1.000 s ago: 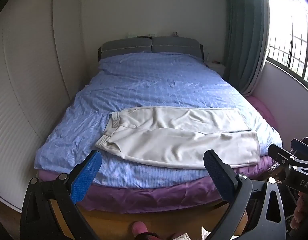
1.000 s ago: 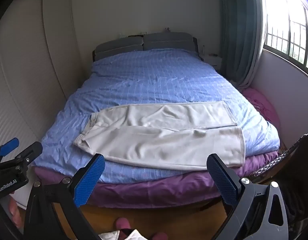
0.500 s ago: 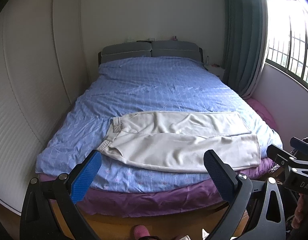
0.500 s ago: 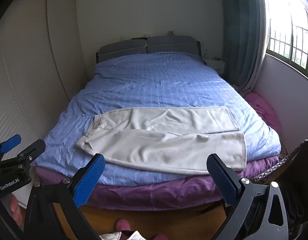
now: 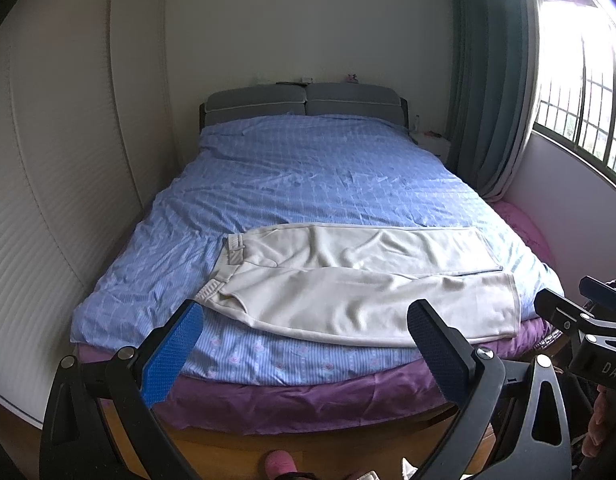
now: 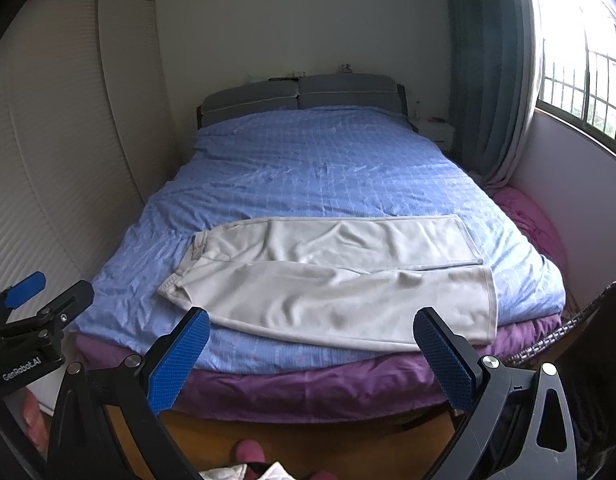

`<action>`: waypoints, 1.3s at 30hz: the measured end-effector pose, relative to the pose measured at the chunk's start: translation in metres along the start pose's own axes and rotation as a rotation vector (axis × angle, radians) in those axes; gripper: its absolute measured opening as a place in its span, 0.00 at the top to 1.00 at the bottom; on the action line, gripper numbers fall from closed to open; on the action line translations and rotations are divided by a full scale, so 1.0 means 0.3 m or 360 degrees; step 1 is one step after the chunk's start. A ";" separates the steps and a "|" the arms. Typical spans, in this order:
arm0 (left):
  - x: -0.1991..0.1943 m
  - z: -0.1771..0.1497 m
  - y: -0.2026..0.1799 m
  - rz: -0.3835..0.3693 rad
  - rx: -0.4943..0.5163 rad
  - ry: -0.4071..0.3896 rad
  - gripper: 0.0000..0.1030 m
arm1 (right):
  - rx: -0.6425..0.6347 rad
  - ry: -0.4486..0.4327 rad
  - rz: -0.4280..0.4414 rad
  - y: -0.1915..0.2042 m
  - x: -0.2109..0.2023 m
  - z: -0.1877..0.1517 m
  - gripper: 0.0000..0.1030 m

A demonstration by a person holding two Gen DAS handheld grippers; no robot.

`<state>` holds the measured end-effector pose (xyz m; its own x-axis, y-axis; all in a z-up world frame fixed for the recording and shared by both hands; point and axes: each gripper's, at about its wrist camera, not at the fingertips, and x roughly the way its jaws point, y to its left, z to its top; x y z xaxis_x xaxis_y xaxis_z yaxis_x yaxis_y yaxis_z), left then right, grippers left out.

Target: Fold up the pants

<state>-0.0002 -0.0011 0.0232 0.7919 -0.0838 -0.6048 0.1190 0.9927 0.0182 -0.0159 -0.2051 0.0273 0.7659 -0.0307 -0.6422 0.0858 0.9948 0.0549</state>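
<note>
Wardrobe (image 5: 48,184) with slatted doors along the left wall. Left gripper (image 5: 304,344) spread wide, holding nothing, short of the bed's foot. Cream pants (image 5: 360,284) lie flat across the near end of the blue checked duvet (image 5: 316,176), waistband left, leg hems right, legs side by side and overlapping slightly, near edge just over the duvet's foot edge. Purple sheet (image 5: 308,396) shows below. Right gripper (image 6: 312,350) also spread wide, empty, clear of the fabric. Teal curtain (image 6: 488,64) and barred window (image 6: 588,76) at right.
</note>
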 end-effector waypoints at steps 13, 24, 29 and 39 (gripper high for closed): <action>-0.025 -0.001 -0.011 -0.0011 0.0001 -0.0037 0.00 | 0.0000 -0.0004 0.0000 0.002 -0.002 0.003 0.00; -0.025 0.000 -0.014 -0.0011 0.0000 -0.0034 0.00 | 0.0006 0.0006 0.0009 -0.006 0.000 0.006 0.00; -0.024 -0.001 -0.011 -0.0011 0.0000 -0.0033 0.00 | 0.0007 0.0006 0.0007 -0.005 0.000 0.003 0.00; -0.023 -0.001 -0.009 -0.0013 -0.0001 -0.0032 0.00 | 0.0008 0.0010 0.0008 -0.008 0.000 0.004 0.00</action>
<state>-0.0062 -0.0033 0.0269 0.8028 -0.0934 -0.5888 0.1249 0.9921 0.0128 -0.0153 -0.2075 0.0280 0.7625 -0.0250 -0.6465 0.0850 0.9945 0.0617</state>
